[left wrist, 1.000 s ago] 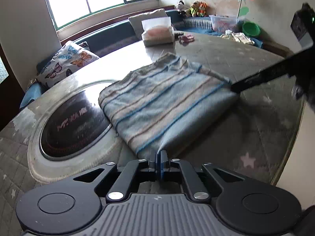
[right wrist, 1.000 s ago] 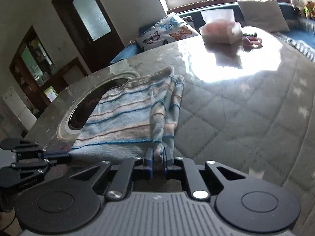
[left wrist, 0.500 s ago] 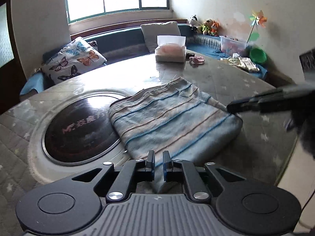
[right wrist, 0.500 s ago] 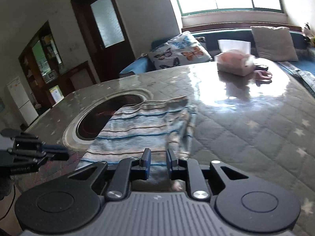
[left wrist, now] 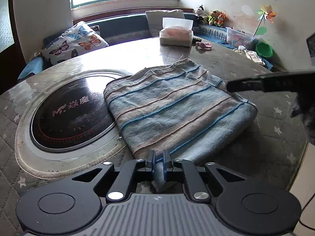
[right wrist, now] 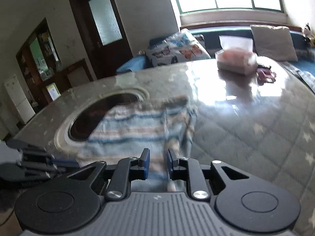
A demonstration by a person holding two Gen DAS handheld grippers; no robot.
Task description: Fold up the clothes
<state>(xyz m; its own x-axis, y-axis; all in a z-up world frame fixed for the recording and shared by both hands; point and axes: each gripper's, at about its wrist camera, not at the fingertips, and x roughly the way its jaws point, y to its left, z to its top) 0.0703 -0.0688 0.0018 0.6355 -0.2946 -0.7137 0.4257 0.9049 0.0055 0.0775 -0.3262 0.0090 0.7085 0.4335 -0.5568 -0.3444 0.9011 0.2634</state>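
A folded blue and beige striped garment (left wrist: 173, 106) lies flat on the round quilted table (left wrist: 246, 63), partly over the dark inset hob (left wrist: 69, 116). My left gripper (left wrist: 159, 157) is at the garment's near edge, its jaws slightly apart with a bit of the cloth edge between them. My right gripper (right wrist: 157, 157) is open just above the garment's (right wrist: 137, 125) near right edge; this view is blurred. The right gripper's fingers (left wrist: 256, 83) show in the left wrist view, and the left gripper (right wrist: 39, 165) shows in the right wrist view.
A tissue box (left wrist: 176, 34) and a small pink item (left wrist: 204, 45) stand at the table's far side. A bench with a butterfly cushion (left wrist: 72, 43), toys and a green bowl (left wrist: 263, 49) runs behind the table. The table's edge (left wrist: 301, 157) is close on the right.
Both grippers have opened and let go of the garment edge, then drawn back and up. The garment has settled flat on the table. The right gripper's jaws have opened wider.
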